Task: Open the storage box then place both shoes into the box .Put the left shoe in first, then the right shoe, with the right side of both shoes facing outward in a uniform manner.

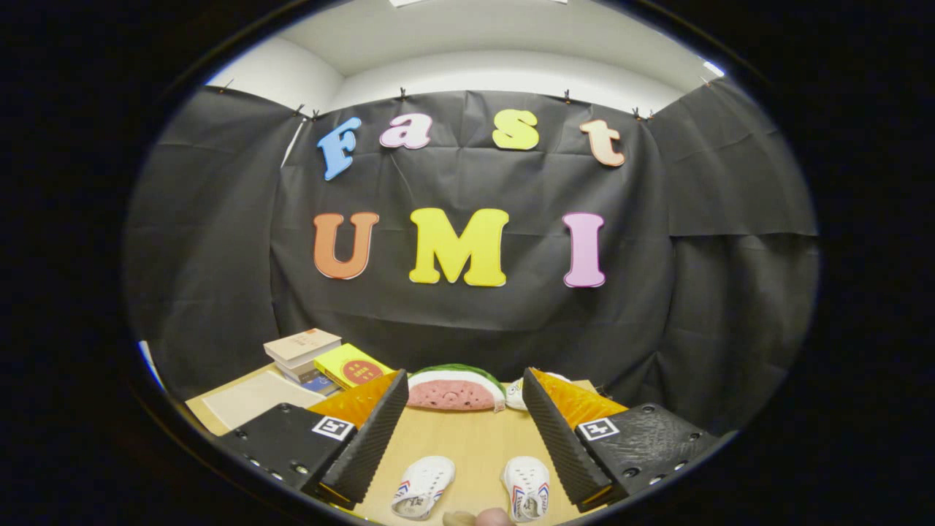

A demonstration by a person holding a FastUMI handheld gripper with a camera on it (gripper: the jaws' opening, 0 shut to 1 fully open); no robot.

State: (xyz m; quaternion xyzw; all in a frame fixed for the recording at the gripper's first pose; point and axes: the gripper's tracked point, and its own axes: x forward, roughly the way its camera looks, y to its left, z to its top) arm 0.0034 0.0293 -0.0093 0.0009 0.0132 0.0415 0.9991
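My gripper (460,431) jaws wide, holding nothing; two shoes (422,485) on table (467,446) between them. Box unopened yet, I judge; find it next.

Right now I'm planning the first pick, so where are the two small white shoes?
In the claw view, the two small white shoes lie side by side on the wooden table, between the open claw fingers, nearer than the watermelon-slice toy.

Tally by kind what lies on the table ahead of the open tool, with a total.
Shoes: 2, white, between the tool fingers: one, the other
Watermelon slice: 1
Yellow book: 1
Book stack: 1
White object, unidentifiable: 1
Total: 6
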